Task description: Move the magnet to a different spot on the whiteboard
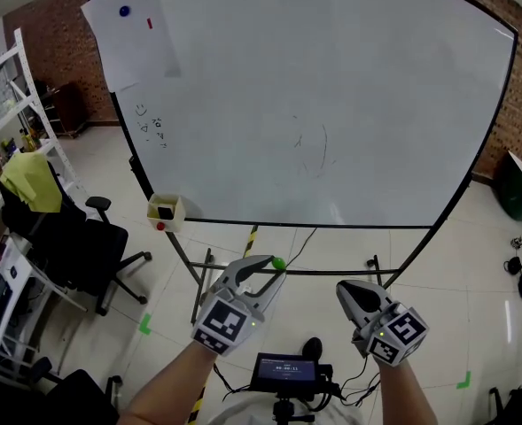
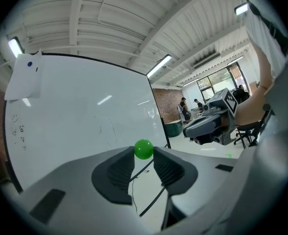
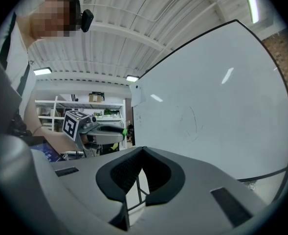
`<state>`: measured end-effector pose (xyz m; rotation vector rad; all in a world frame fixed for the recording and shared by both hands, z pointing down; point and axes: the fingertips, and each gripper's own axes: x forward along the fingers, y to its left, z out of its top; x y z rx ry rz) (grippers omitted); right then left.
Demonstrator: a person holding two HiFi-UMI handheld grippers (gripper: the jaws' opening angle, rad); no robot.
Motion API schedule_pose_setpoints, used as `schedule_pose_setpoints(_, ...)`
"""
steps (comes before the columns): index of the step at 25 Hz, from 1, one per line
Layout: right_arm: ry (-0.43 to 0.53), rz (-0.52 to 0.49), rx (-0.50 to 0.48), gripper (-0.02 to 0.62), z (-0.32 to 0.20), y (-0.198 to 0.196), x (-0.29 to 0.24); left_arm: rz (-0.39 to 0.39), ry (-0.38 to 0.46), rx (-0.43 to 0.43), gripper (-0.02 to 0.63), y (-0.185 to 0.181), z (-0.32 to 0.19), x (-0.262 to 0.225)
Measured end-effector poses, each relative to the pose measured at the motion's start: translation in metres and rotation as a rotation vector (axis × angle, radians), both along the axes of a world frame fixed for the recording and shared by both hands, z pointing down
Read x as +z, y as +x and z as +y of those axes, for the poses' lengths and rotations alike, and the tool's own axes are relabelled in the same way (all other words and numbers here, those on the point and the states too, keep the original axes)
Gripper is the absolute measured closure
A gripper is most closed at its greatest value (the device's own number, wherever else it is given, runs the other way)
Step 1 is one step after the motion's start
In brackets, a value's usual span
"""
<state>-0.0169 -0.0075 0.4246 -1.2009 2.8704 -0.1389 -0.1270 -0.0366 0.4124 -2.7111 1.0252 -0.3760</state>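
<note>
Okay, the ribbed pads (image 2: 125, 166) of the left gripper (image 2: 144, 154) were pinched on the small glossy green ball magnet (image 2: 144, 149), holding it right at the tips with little of the ball inside the jaws. The right gripper (image 3: 141, 151) had its jaw tips together with nothing between them and was idle at 5 o'clock in the head view.

The magnet was off the large white whiteboard (image 1: 331, 104), held in the air below the board's bottom edge at about 6 o'clock in the head view. My read is mid-transfer, with placement not yet done.

A white sheet of paper (image 1: 132, 34) hung at the board's 10 o'clock corner, pinned by a blue round magnet (image 1: 124, 11) and a small red magnet (image 1: 150, 24). A small cardboard box (image 1: 166, 211) sat at the board's 7 o'clock corner.

Risks from here:
- A smooth sphere in a tip grip could squirt out under any sideways nudge on contact, then roll across the floor.
- Near the steel the magnet could jump early and land somewhere unplanned.
- If the jaws opened before it seated, it would drop.
- Placed near 10 o'clock, it might snap to the other magnets or shift the paper.
</note>
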Motion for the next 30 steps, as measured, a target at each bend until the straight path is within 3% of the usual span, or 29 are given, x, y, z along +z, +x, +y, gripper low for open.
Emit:
schedule_pose_setpoints(17,0.013,0.008,0.006,0.565,0.001,-0.002,-0.003,0.04,-0.07,0.044,0.46,-0.001,0.012,0.022)
schedule_pose_setpoints(30,0.028,0.012,0.015,0.565,-0.001,-0.003,-0.012,0.051,-0.04,0.06,0.457,-0.001,0.008,0.01)
